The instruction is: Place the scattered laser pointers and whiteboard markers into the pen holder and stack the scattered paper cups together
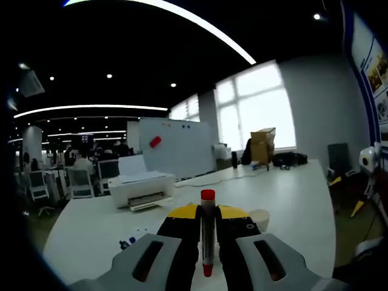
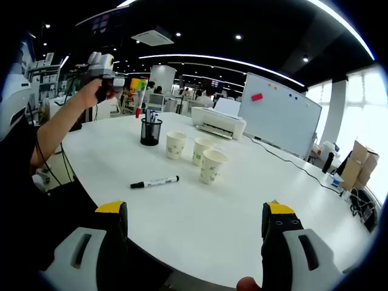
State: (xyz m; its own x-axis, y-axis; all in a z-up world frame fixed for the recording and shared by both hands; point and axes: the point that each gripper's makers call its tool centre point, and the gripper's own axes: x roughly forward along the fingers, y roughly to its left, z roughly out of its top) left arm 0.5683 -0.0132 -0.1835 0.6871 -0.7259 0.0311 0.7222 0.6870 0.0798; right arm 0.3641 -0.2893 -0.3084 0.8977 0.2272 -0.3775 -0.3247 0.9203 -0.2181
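Red-capped whiteboard marker [image 1: 207,233] sits clamped upright in the left gripper [image 1: 207,254] jaws, raised above the black mesh pen holder [image 2: 151,131]. Right gripper [image 2: 197,233] jaws apart, empty. We judge the black-capped marker [image 2: 155,182] on the white surface [image 2: 242,206] light, stiff, slippery: grip mid-barrel.

White table [image 2: 200,212] — cups [image 2: 212,166], marker [image 2: 155,182], holder [image 2: 151,131], printer [image 2: 218,123].

Left gripper [image 1: 208,254]: grey jaw shells w/ dark oval slots, black inner pads, yellow tips. Right gripper [image 2: 194,227]: same grey/black/yellow build. Person's sleeve [image 2: 15,145]: black, short, arm bare below.
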